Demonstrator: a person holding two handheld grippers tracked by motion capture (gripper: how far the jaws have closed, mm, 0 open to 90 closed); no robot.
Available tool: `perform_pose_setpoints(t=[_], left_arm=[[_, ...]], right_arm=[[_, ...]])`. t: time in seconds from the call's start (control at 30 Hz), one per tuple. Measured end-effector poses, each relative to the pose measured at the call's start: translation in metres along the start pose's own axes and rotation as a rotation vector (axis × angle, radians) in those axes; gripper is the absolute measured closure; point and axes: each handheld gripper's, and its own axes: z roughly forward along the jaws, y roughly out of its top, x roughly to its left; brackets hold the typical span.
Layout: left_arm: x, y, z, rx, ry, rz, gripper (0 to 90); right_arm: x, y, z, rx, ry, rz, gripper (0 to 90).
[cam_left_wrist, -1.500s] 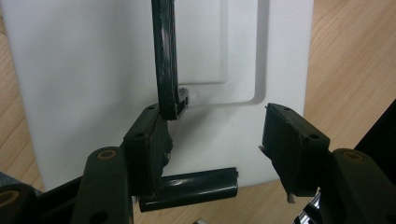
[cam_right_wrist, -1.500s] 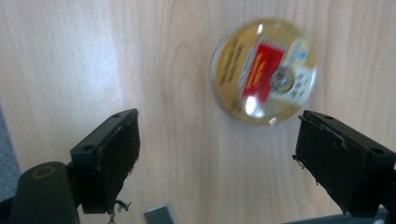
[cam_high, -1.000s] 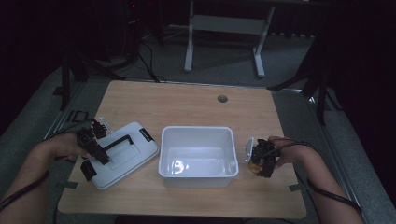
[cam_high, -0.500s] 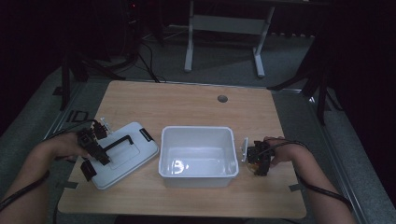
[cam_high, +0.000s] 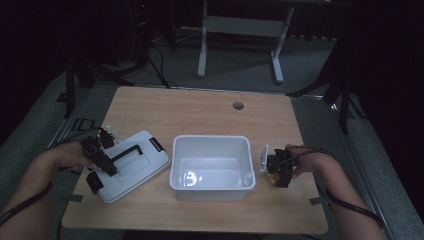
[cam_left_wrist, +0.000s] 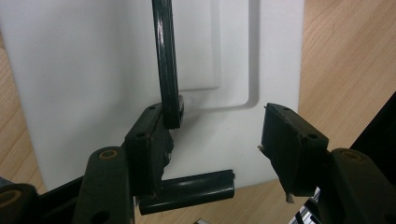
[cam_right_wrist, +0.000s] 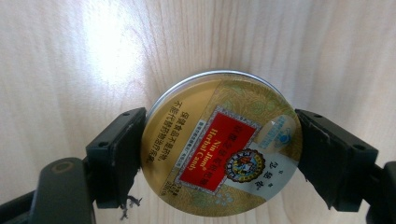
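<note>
Right gripper (cam_high: 278, 170) has slid a little toward the white plastic bin (cam_high: 212, 143) since the earlier high-view frames, now just beside its right wall, low over the wooden table (cam_high: 200, 107); left gripper (cam_high: 102, 162) hasn't shifted, parked over the white bin lid (cam_high: 142, 172) lying flat left of the bin. Right gripper view: jaws pinch a round herbal candy tin (cam_right_wrist: 223, 147) edge-on across its width, pads on opposite sides of the rim, tin flat just over or on the table, can't tell if lifted. Tin looks like thin metal, stiff, light, smooth glossy lid, curved silver rim so likely slippery in a two-point pinch; best hold is what it has now, straight across the widest part, pads centred on the side wall, not on the lid edge where it could pop out or the lid could shift. Looks: gold patterned top, red central label with gold lettering, round emblem, pale sticker at one side, silver rim. Left gripper view: jaws spread roughly halfway, nothing pinched; one pad (cam_left_wrist: 149, 140) sits against the lid's black handle (cam_left_wrist: 166, 60), other pad clear of it over white plastic, a black latch (cam_left_wrist: 191, 189) below. Lid looks rigid, light; handle is the obvious grab point
</note>
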Motion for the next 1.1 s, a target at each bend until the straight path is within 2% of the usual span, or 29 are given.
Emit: perform_pose_setpoints(t=[0.33,0.37,0.43,0.6,0.73,0.8,0.87,1.1], left_arm=[[-0.003,-0.001,-0.005,-0.009,0.006,0.006,41.1],[-0.003,-0.001,-0.005,-0.009,0.006,0.006,41.2],[-0.003,0.000,-0.006,-0.006,0.008,0.009,41.1],[-0.004,0.000,-0.007,-0.004,0.009,0.007,41.1],[-0.004,0.001,-0.006,-0.007,0.007,0.011,41.1],[-0.004,0.001,-0.005,0.000,0.009,0.010,41.1],[-0.005,0.001,-0.005,0.002,0.008,0.012,41.1],[-0.005,-0.001,-0.007,-0.005,0.009,0.015,41.2]], right_arm=[[0.011,0.002,-0.044,-0.015,-0.030,-0.001,20.4],[0.011,0.002,-0.044,-0.015,-0.030,-0.001,20.4],[0.016,0.005,-0.058,-0.026,-0.038,-0.012,20.4],[0.019,0.009,-0.074,-0.025,-0.062,-0.028,20.5],[0.023,0.018,-0.093,-0.045,-0.066,-0.055,20.5],[0.024,0.021,-0.097,-0.046,-0.070,-0.060,20.5],[0.024,0.030,-0.108,-0.048,-0.082,-0.072,20.5],[0.026,0.052,-0.121,-0.058,-0.093,-0.094,20.5]])
